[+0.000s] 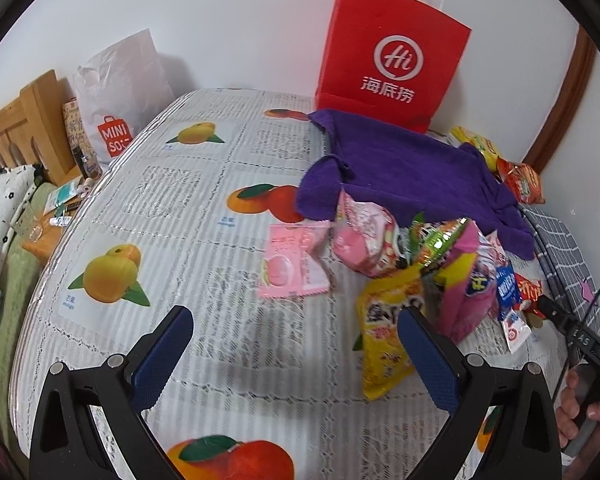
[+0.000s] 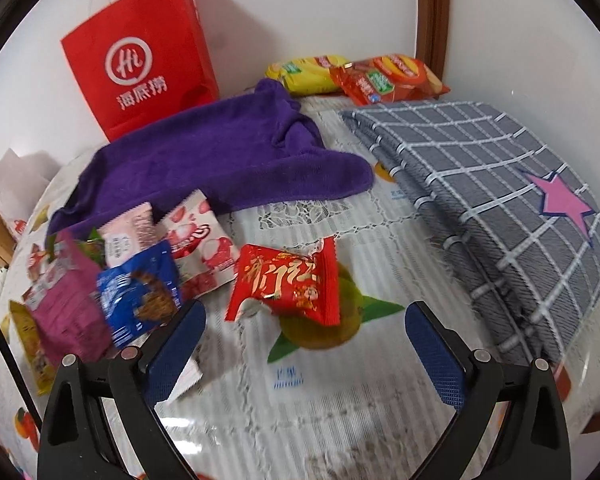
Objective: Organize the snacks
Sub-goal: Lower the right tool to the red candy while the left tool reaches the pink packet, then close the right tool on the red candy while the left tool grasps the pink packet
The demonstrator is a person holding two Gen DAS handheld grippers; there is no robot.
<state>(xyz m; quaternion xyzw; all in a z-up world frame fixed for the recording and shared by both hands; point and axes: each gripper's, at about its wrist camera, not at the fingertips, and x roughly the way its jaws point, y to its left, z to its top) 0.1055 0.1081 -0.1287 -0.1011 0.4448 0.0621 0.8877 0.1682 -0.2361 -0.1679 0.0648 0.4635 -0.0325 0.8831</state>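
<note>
The snacks are lying in a loose heap on a round worktop (image 1: 204,208) that is wearing a white lace cloth with printed fruit pictures. Behind the heap a purple terry towel (image 2: 228,152) is spreading, and a red paper carrier bag with a white logo (image 2: 140,56) is standing against the wall.

The right gripper (image 2: 306,336) is hovering low over the worktop with its jaws wide apart and holding nothing. Just in front of it a red shiny foil packet with gold characters (image 2: 288,284) is lying alone, a little apart from the heap. The left gripper (image 1: 296,344) is also hanging with jaws apart and empty. Near it a flat pale pink sachet with a peach picture (image 1: 292,264) is lying by itself, and a yellow crinkled plastic bag (image 1: 384,336) is lying beside its right jaw.

I am judging all these packets to be very light, thin and full of air, so they are probably slipping easily on the smooth film and crushing if the jaws are pressing hard. The red foil packet seems the easiest one: taking it across its narrow middle, or on the flat sealed edge at one end, would be giving a firm hold without breaking what is inside. The blue biscuit packet (image 2: 140,292) is leaning on a pink pouch (image 2: 68,304), so lifting it may be disturbing its neighbours. Two more packets, a yellow one (image 2: 308,72) and an orange-red one (image 2: 388,78), are resting far back near the wall, beside a folded grey checked cloth with a pink star (image 2: 500,200)
</note>
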